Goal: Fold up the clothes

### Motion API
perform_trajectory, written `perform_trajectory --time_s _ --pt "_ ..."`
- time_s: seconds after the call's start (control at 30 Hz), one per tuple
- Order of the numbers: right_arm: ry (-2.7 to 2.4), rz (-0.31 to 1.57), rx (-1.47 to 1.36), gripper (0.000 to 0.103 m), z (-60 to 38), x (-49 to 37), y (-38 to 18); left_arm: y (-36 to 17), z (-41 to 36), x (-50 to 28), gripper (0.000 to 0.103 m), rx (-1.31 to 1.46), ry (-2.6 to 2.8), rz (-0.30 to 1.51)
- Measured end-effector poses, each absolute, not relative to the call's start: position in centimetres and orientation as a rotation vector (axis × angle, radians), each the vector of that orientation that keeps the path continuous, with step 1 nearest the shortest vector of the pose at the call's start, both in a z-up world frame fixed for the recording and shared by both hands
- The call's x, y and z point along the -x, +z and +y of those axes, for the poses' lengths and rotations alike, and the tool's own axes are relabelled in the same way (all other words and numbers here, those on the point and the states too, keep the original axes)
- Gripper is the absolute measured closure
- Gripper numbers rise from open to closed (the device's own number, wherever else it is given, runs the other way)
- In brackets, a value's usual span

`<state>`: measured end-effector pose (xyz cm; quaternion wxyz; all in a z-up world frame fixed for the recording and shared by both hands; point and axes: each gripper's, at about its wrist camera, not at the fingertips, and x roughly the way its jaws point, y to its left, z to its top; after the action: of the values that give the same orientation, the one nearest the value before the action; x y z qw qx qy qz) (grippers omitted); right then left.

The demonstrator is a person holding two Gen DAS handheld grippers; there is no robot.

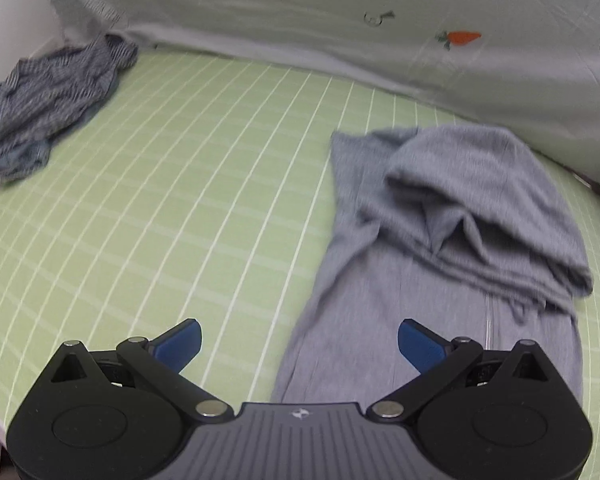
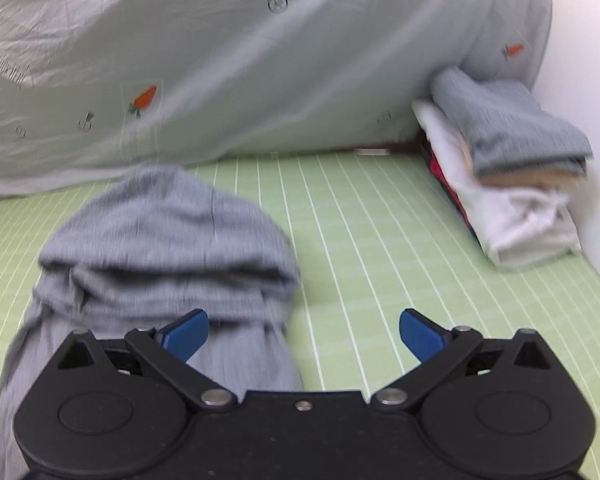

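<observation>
At the far left of the bed [image 1: 188,184], seen only by the left wrist camera, a crumpled blue checked garment [image 1: 48,104] lies waiting, well apart from the work in hand. Moving right, the left claw [image 1: 299,346] hovers with its blue pads spread wide and nothing between them, above the left edge of the grey garment [image 1: 440,240]. That garment lies lengthwise on the green striped sheet, its far end already flopped back over the middle in a loose, bulging fold. The right claw [image 2: 304,336] is likewise wide apart and empty, over the garment's near right edge.

This looks like the pause between folds: the first fold is laid, though untidily. The next move likely calls for both claws to pinch the near end, or the fold's corners, and carry it over evenly, since the soft knit may slump and bunch.

Furthest right, only the right wrist camera shows the stack of folded clothes [image 2: 512,184] against the pale printed quilt [image 2: 260,72], probably the destination.
</observation>
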<state>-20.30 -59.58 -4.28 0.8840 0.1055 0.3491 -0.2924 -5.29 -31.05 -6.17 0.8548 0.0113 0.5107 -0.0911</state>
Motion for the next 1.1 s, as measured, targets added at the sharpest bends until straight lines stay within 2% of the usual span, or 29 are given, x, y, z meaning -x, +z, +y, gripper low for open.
perform_trajectory --time_s 0.47,0.6,0.83,0.93,0.97,1.0,1.03,1.07,1.1 --pt "-0.552 0.981 -0.354 0.000 -55.0 27.4 -11.2 -11.8 -29.0 11.8 0.001 -0.193 -0.253 1.254" --pt "-0.530 1.028 -0.297 0.000 -53.7 27.9 -12.9 -12.4 -28.6 12.8 0.002 -0.199 -0.323 1.260" --pt "-0.520 1.006 -0.376 0.000 -54.4 28.8 -13.3 -12.5 -28.9 14.2 0.019 -0.229 -0.436 1.241" --pt "-0.484 1.012 -0.370 0.002 -54.2 28.8 -13.2 -12.1 -28.9 14.4 0.033 -0.226 -0.462 1.230" --pt "-0.470 1.010 -0.366 0.009 -54.1 28.8 -13.1 -12.0 -29.0 14.4 0.041 -0.223 -0.476 1.229" --pt "-0.441 1.002 -0.371 0.015 -54.0 28.8 -12.8 -11.8 -29.0 14.4 0.054 -0.220 -0.495 1.230" --pt "-0.402 0.990 -0.381 0.045 -53.9 28.9 -12.5 -11.6 -29.1 14.4 0.066 -0.207 -0.532 1.237" --pt "-0.364 0.978 -0.391 0.084 -53.8 28.9 -12.1 -11.3 -29.3 14.3 0.087 -0.188 -0.563 1.245" --pt "-0.342 0.976 -0.409 0.084 -53.6 28.7 -11.8 -11.0 -29.6 14.2 0.088 -0.168 -0.577 1.250"
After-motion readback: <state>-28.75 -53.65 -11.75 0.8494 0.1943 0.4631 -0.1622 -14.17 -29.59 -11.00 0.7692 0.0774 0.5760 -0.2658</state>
